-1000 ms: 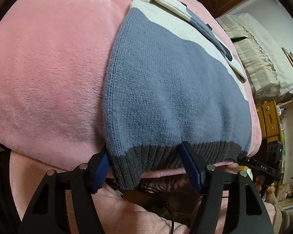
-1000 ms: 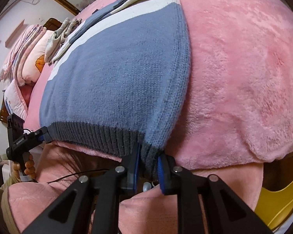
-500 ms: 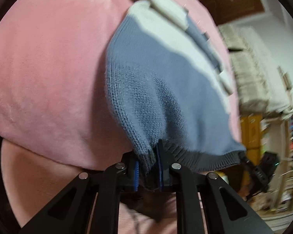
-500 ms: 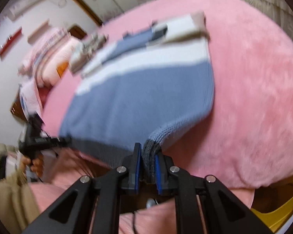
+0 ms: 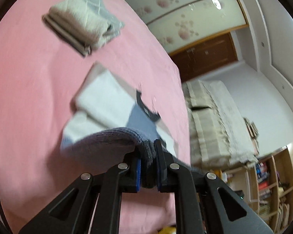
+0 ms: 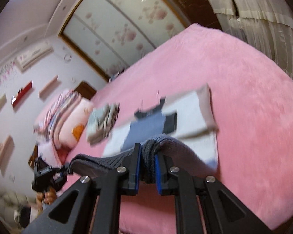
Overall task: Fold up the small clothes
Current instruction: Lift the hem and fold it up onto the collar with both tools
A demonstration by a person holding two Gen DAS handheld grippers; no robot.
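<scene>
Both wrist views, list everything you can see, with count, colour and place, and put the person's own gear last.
sweater: one, blue-grey and white, on the blanket, dark hem lifted
folded clothes: one pile, grey and cream, beyond the sweater
blanket: one, pink, covering the bed
bedding: one stack, pink, far end of the bed
curtain: one, cream, beside the bed
bookshelf: one, wooden, past the curtain
left gripper: black, shut on the hem
right gripper: black, shut on the hem

pink blanket point(image 5: 29, 78) | bookshelf point(image 5: 271, 183) | air conditioner point(image 6: 34, 55) | wardrobe doors point(image 6: 123, 25)
</scene>
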